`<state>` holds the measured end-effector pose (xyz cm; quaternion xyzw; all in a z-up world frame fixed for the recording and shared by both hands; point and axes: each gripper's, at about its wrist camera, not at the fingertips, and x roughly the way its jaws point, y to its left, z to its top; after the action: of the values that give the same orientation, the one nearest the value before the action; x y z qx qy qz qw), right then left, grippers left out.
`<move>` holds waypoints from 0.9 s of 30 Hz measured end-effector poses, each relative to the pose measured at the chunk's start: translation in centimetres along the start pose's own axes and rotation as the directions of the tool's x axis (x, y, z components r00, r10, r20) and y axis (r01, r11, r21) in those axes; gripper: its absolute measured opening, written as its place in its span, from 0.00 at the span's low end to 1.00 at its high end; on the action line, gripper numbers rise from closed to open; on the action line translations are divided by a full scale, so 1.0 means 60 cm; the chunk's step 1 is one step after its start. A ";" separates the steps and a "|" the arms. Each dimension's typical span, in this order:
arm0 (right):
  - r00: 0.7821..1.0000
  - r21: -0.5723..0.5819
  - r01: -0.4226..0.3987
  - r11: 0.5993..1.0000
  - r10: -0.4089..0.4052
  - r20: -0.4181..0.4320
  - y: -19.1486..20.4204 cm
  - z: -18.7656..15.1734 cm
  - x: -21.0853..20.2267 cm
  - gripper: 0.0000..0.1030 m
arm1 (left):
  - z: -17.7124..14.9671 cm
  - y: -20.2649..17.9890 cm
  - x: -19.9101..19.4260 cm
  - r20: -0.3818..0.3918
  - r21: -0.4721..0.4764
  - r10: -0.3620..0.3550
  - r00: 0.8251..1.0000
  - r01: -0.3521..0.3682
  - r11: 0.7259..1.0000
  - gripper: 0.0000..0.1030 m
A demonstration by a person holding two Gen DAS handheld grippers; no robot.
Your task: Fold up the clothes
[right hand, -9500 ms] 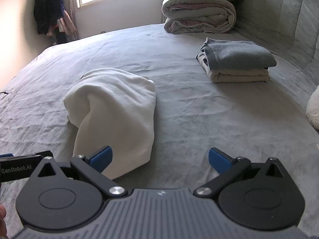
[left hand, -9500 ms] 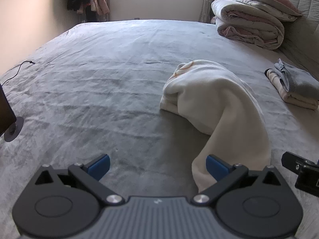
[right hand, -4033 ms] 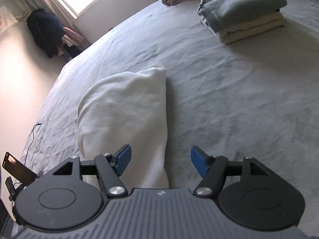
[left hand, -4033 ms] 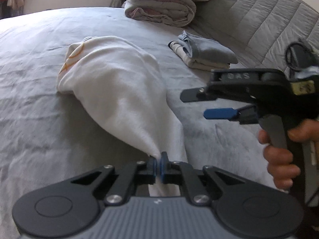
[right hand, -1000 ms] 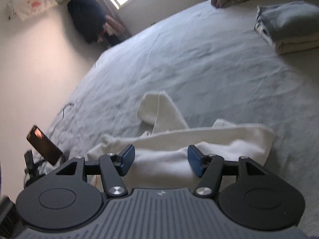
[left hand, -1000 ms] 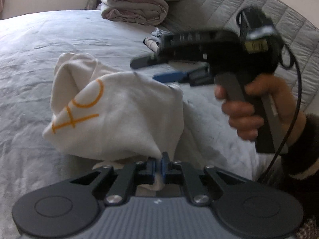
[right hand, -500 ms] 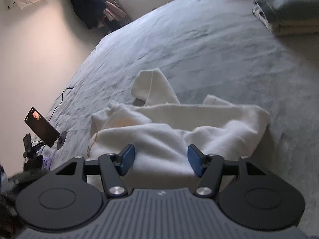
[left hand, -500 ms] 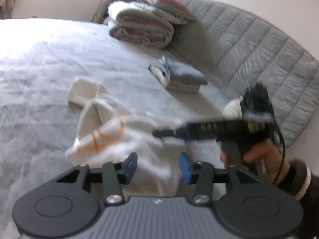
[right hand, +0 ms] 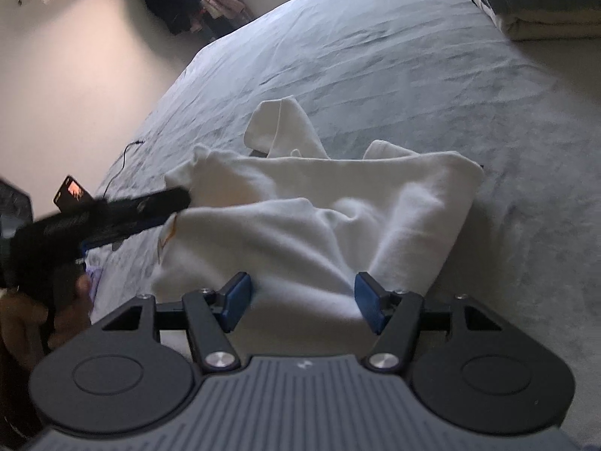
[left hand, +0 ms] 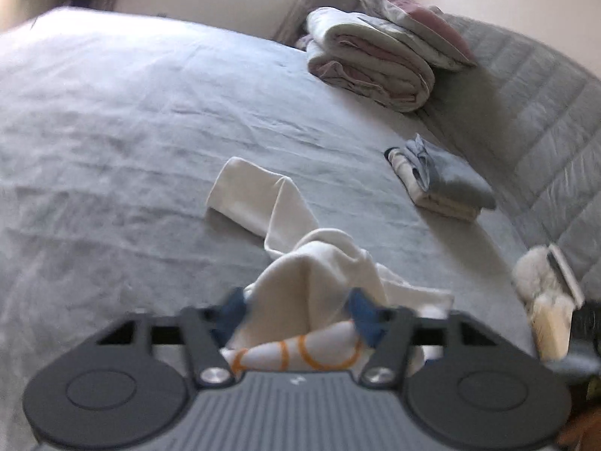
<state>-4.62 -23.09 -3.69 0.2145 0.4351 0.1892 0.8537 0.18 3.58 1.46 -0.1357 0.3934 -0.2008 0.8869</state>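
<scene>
White garment [right hand: 330,218] lies bunched on the grey bed [left hand: 112,120], toward the near edge, roughly mid-width. One sleeve [left hand: 259,195] trails off the heap toward the middle of the bed. Orange print visible on the fabric in the left wrist view.

Left gripper [left hand: 296,310]: jaws closing, a raised fold of the garment between the blue pads; picture blurred, so contact of pads with cloth cannot be confirmed. In the right wrist view it comes in from the left edge, its tips at the garment's left side.

Right gripper [right hand: 302,302]: jaws apart, blue pads straddling the near hem of the garment; cloth sits between them, pads not seen pressing on it.

Stack of folded clothes [left hand: 443,184], grey on top, lies near the quilted headboard [left hand: 544,120]. Rolled duvet and pillow [left hand: 379,60] occupy the far corner by the headboard.
</scene>
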 end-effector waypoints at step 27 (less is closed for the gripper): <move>0.945 0.022 -0.106 0.994 0.093 0.314 0.032 0.060 -0.119 0.72 | -0.022 -0.062 -0.100 0.314 0.156 -0.189 0.931 0.145 0.977 0.13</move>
<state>-5.83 -25.83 3.95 0.2799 0.2869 0.1872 0.8968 -5.39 2.95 5.95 -0.1418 0.2140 -0.2757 0.9263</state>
